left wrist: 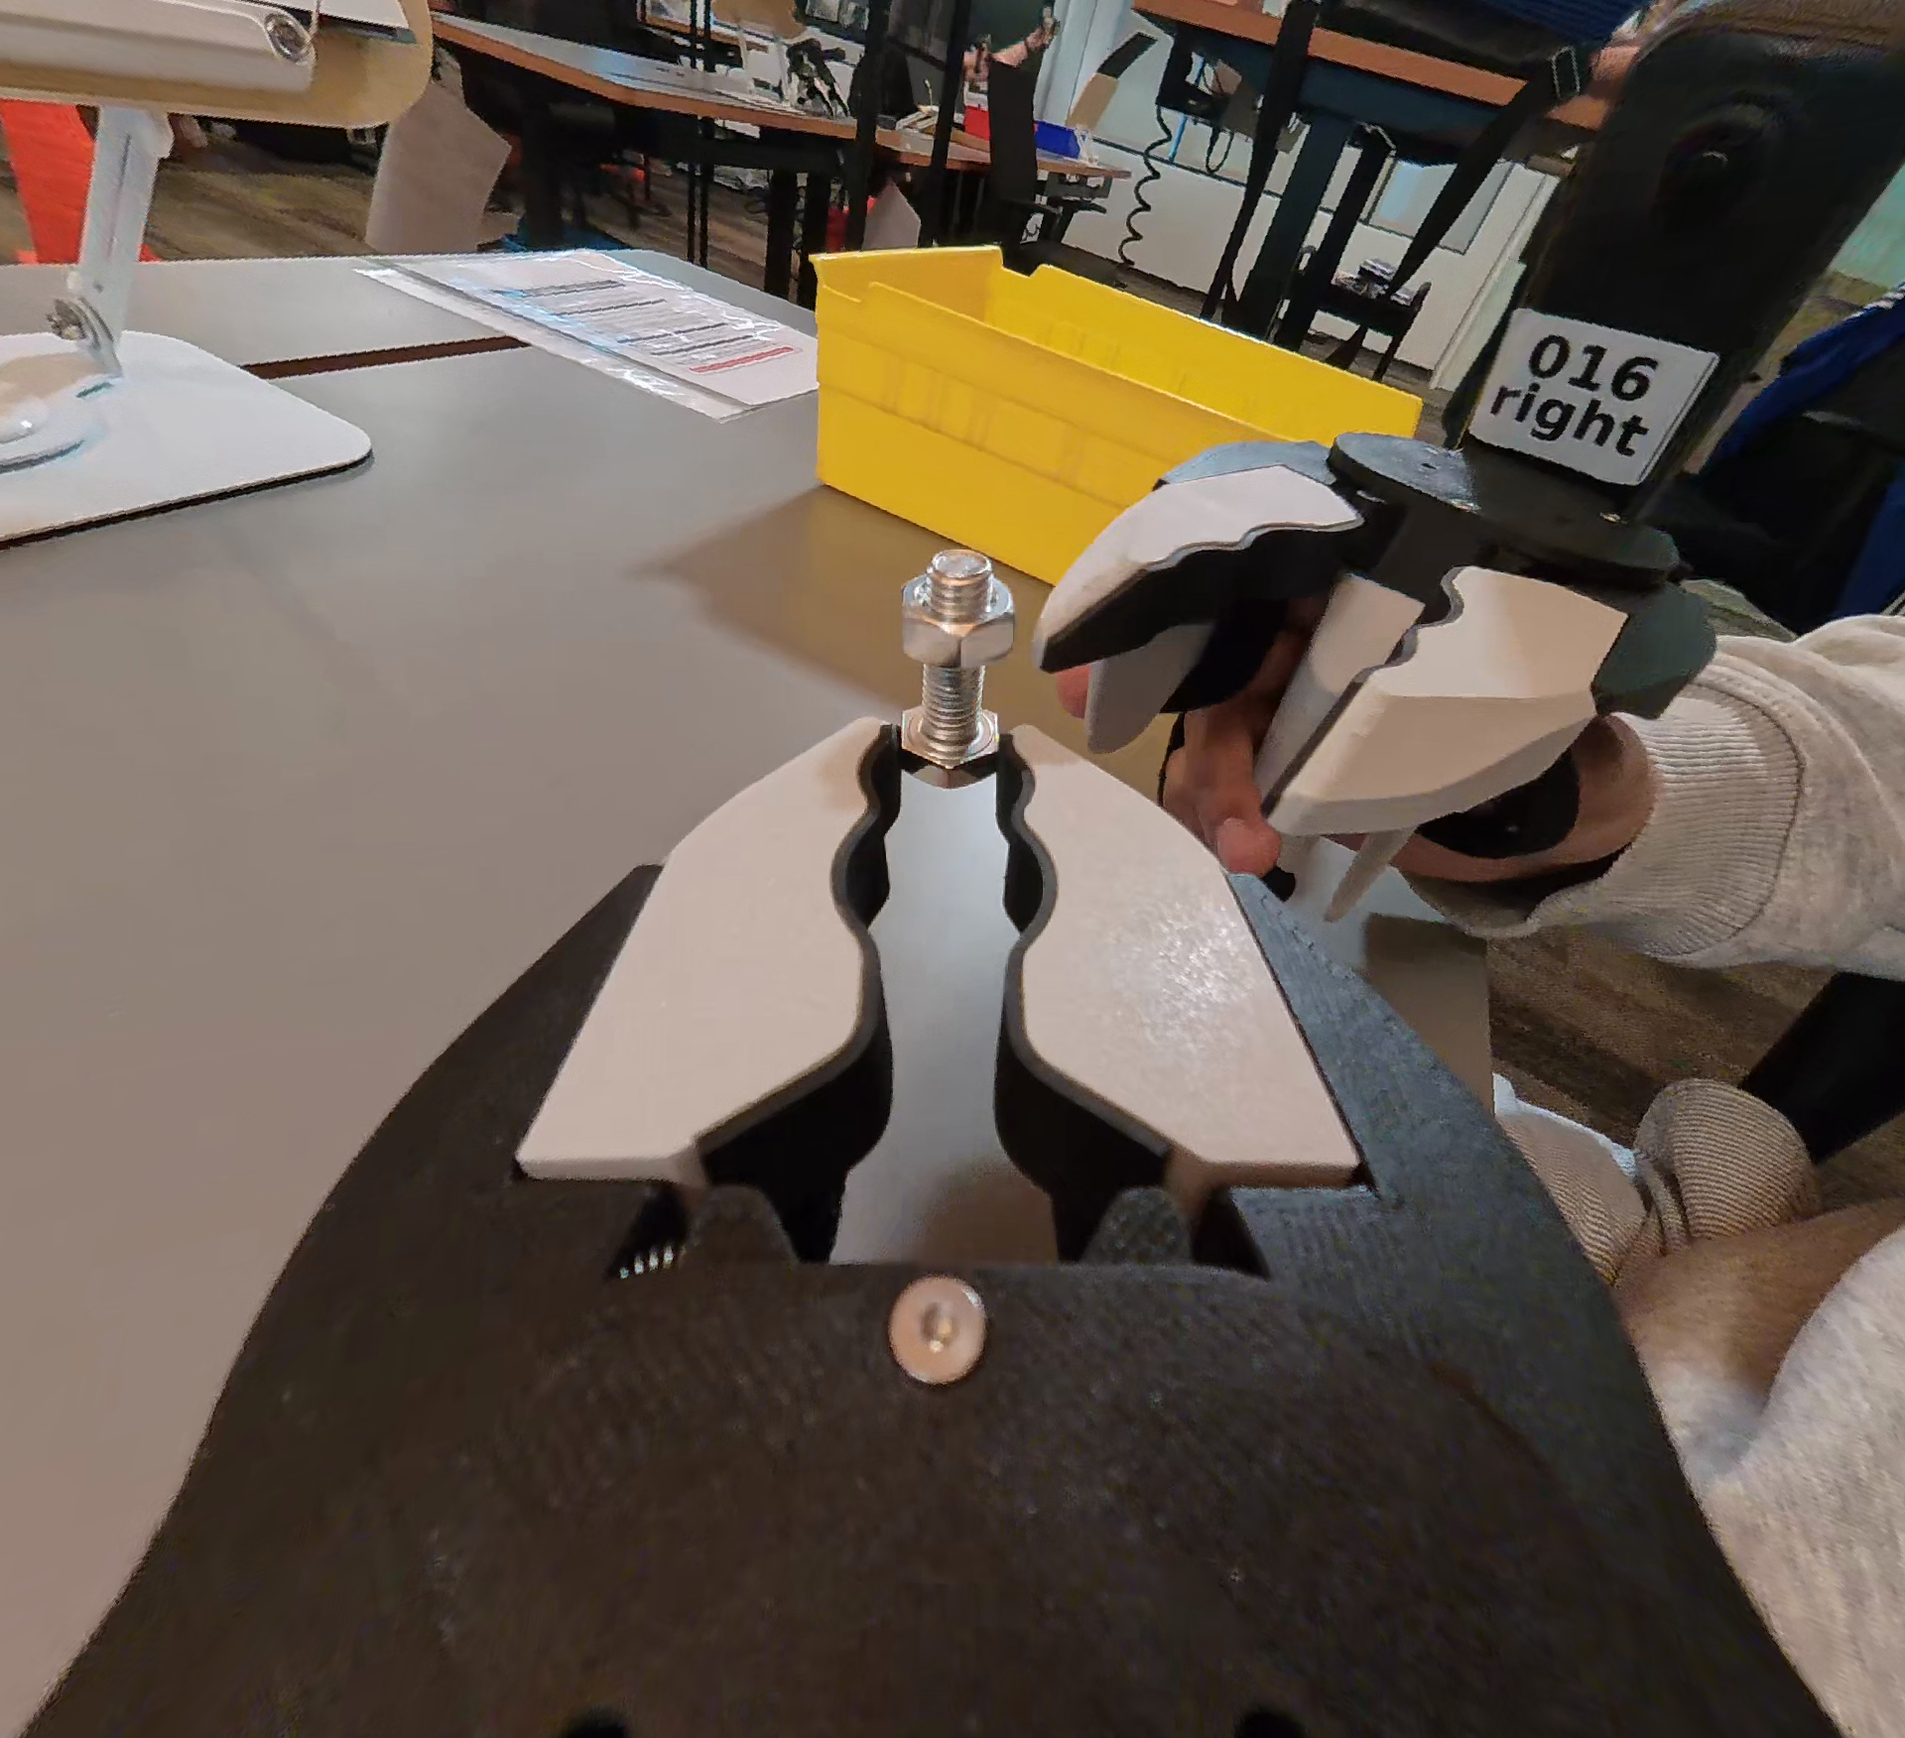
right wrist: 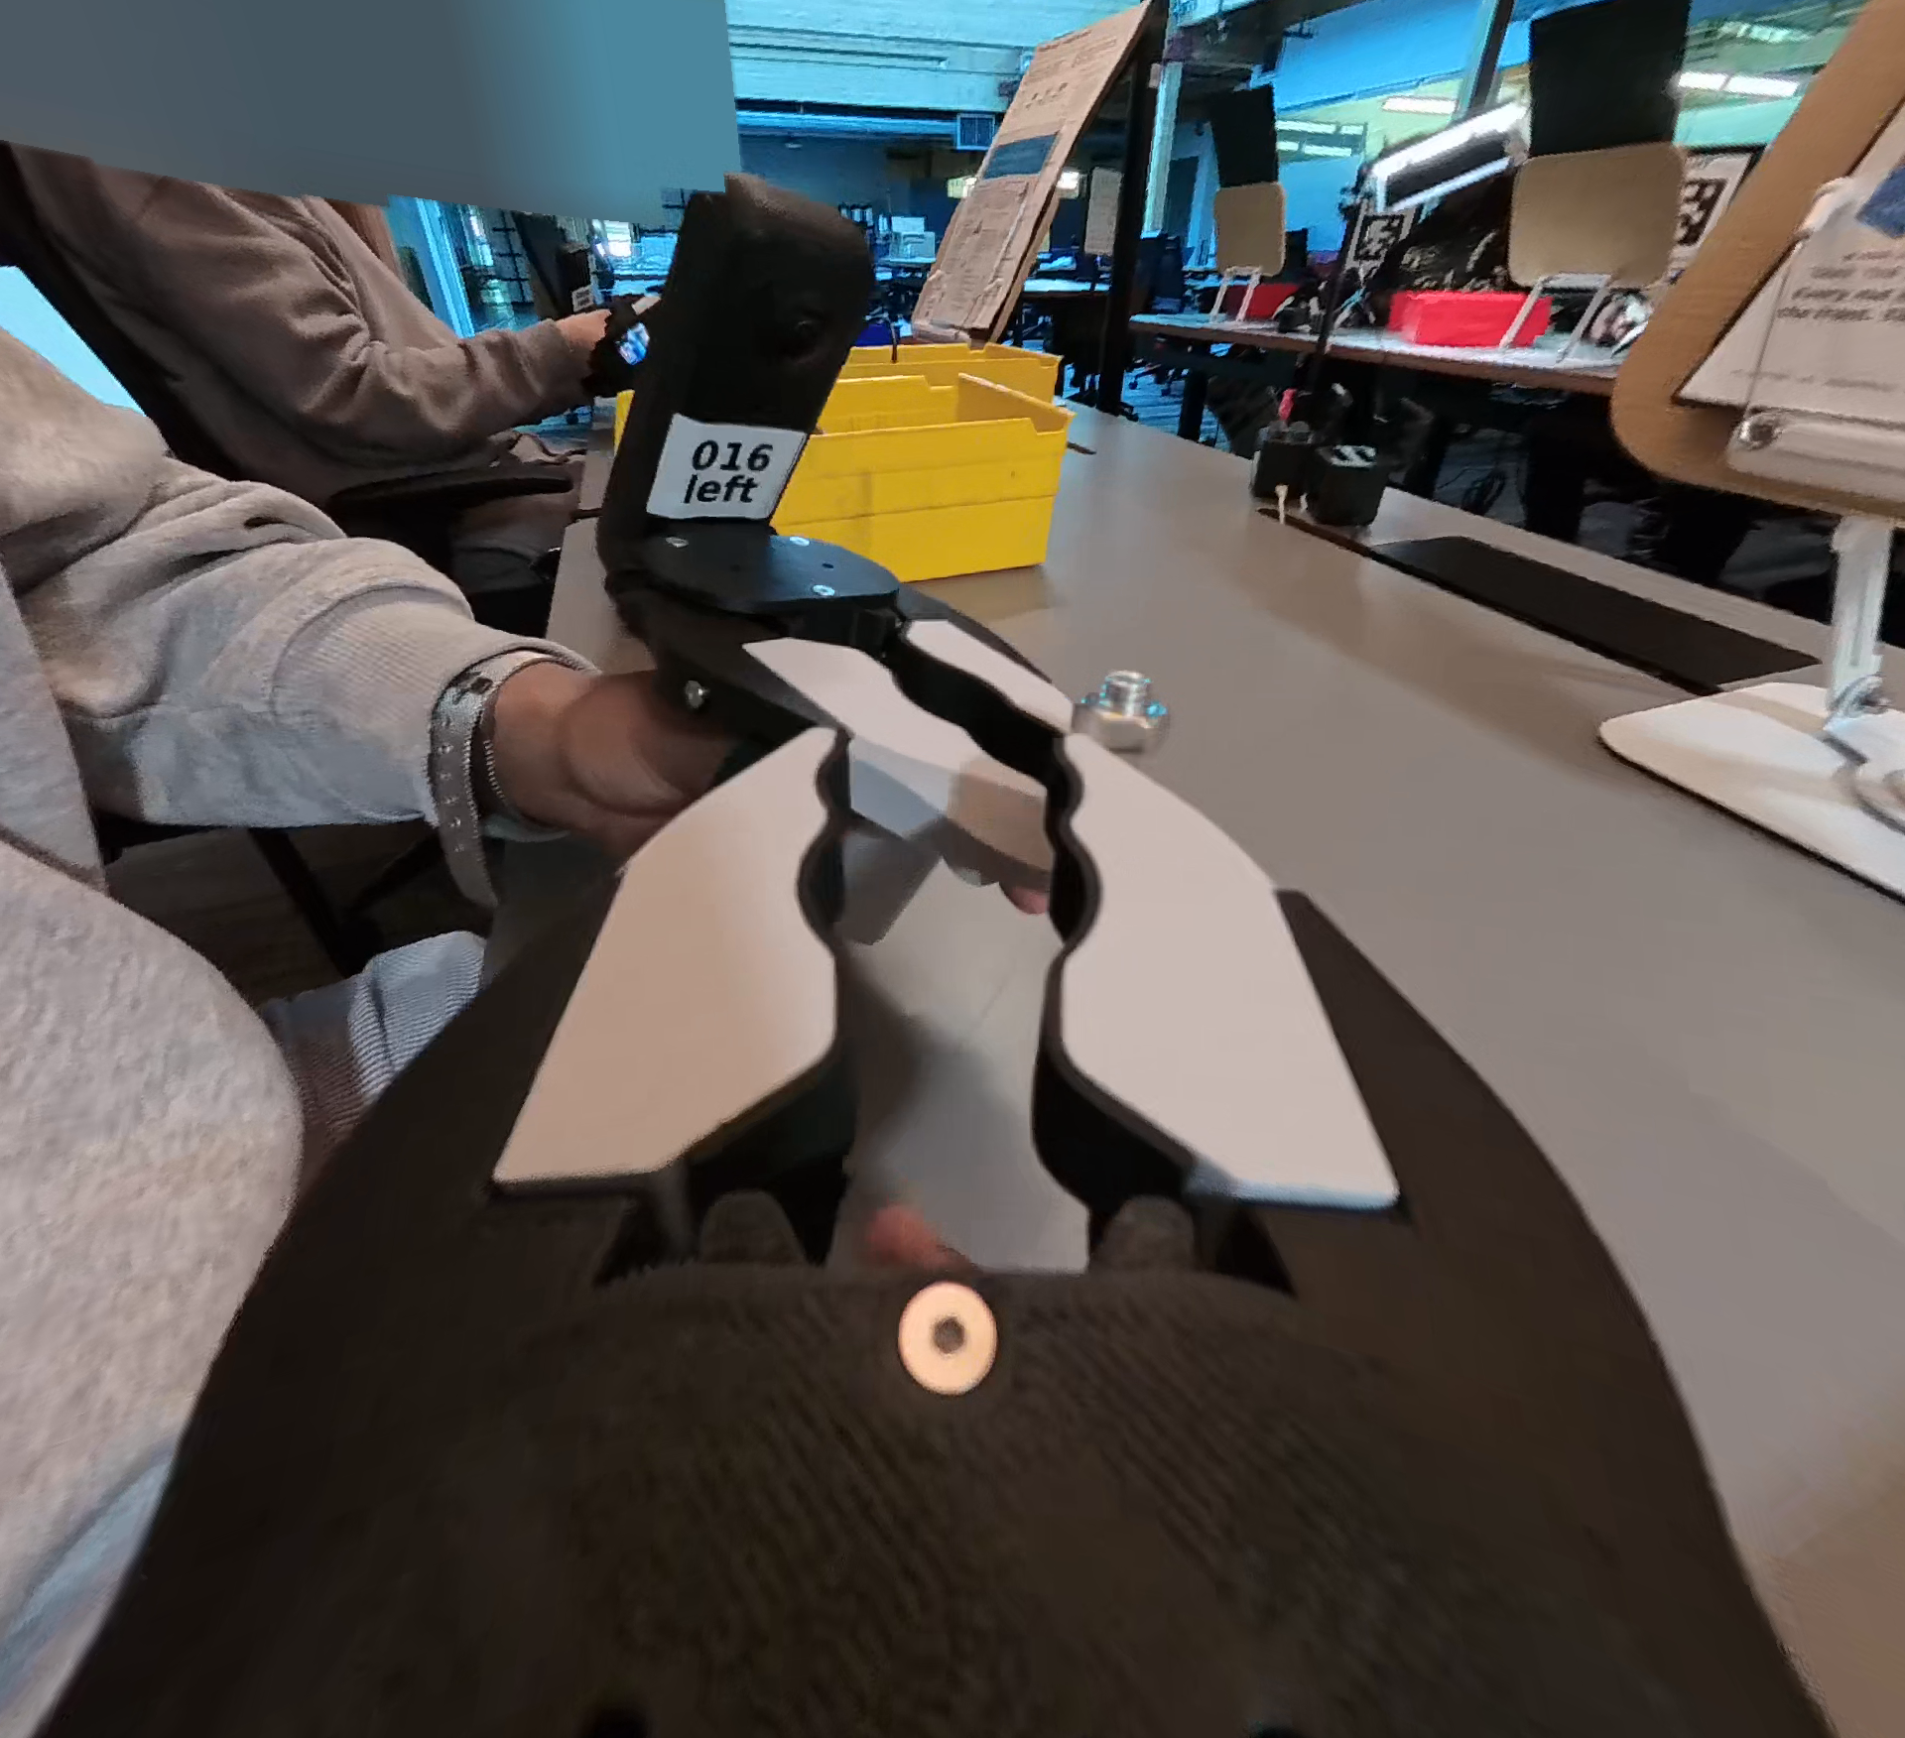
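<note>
In the left wrist view my left gripper point(left wrist: 948, 754) is shut on the hex head of a steel bolt point(left wrist: 954, 694). The bolt stands upright above the grey table point(left wrist: 433, 658), threads up, with a hex nut point(left wrist: 957, 622) near its top. My right gripper point(left wrist: 1185, 751) hangs open just right of the nut, not touching it. In the right wrist view my right gripper point(right wrist: 948, 751) is open and empty. Beyond it the left gripper point(right wrist: 1051, 720) holds the bolt, whose nut end point(right wrist: 1122, 711) shows past the right finger.
A yellow bin point(left wrist: 1031, 411) stands on the table behind the bolt; it also shows in the right wrist view point(right wrist: 928, 472). A white-based document stand point(left wrist: 155, 431) is far left, with a laminated sheet point(left wrist: 639, 328) beside it. A black strip point(right wrist: 1588, 596) and small black blocks point(right wrist: 1319, 472) lie farther off.
</note>
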`<act>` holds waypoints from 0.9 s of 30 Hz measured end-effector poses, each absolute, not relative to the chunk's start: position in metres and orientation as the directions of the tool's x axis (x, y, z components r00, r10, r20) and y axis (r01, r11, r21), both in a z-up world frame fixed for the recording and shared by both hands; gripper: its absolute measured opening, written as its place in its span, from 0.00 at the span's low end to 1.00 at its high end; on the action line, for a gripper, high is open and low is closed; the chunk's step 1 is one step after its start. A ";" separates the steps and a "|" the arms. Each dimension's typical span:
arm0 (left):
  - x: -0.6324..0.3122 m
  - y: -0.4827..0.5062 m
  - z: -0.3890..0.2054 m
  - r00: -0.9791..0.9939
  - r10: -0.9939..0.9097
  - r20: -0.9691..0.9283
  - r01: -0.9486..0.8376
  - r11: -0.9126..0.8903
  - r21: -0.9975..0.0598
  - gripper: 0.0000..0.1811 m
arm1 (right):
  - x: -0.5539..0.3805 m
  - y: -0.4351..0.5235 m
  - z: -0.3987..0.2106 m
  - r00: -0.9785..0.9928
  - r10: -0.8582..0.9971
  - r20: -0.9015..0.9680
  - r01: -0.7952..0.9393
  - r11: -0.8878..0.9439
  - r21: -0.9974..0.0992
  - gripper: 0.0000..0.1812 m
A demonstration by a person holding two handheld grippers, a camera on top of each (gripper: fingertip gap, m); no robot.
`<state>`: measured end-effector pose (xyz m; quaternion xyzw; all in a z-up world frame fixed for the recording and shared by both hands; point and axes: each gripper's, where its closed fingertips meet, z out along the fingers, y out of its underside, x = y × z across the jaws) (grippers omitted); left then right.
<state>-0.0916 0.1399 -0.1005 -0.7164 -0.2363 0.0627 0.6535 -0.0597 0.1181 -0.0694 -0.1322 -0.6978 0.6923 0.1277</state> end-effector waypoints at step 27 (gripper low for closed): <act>-0.086 0.144 -0.102 0.895 0.404 0.191 0.238 -0.070 -0.969 0.10 | -0.069 0.127 -0.068 -0.911 0.409 -0.061 0.056 -0.025 -0.998 0.18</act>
